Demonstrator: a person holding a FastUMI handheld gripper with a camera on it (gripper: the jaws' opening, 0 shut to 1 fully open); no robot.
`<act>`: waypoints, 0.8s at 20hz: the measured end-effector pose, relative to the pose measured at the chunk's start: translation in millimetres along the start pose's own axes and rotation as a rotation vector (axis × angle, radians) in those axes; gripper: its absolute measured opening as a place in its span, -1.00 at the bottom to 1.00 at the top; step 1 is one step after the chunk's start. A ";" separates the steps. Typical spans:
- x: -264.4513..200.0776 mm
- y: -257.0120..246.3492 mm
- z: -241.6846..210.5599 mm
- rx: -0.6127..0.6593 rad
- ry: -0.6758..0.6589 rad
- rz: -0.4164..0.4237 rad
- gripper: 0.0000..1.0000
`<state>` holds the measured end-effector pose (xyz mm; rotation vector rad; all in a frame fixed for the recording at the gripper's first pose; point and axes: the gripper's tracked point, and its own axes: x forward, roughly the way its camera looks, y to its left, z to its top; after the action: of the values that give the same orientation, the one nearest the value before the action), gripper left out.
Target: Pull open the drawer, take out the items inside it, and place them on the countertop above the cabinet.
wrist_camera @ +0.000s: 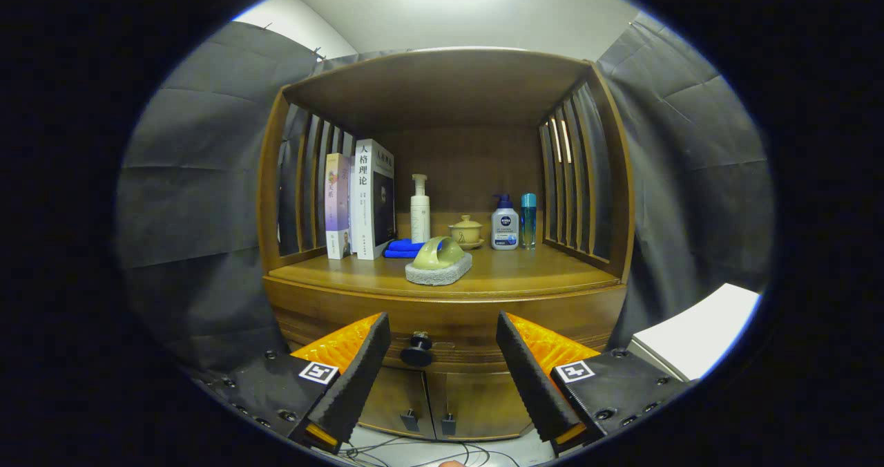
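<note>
Gripper spread wide at the bottom of the frame, fingers apart and pressing on nothing. Dark round drawer knob sitting in the gap between them, nearer the left finger, at lower centre. Drawer flush with the cabinet front, shut. On the countertop at mid-frame: a grey-based brush with a green handle near the front edge, a folded blue cloth behind it, books standing to the left, a white pump bottle, a lidded cup, and two more bottles toward the right. Two small cabinet doors below the drawer, closed too.

Hard to settle the stage: fits a lined-up approach to the knob, fits equally a drawer closed again with its contents already up on the countertop. Contents of the drawer hidden either way.
</note>
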<state>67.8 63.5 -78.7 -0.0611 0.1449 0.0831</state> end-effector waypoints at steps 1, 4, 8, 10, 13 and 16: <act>-9.8 -2.5 3.8 -0.013 -0.007 0.001 0.96; -36.1 -6.3 20.6 -0.023 -0.048 0.011 0.96; -65.4 -10.0 38.6 0.005 -0.075 0.022 0.96; -76.4 -13.0 42.6 0.016 -0.079 0.020 0.96; -91.7 -13.1 38.8 0.030 -0.063 0.019 0.96; -104.3 -15.9 32.2 0.049 -0.056 0.006 0.96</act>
<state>-29.1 41.6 -30.8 -0.0099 0.0911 0.0874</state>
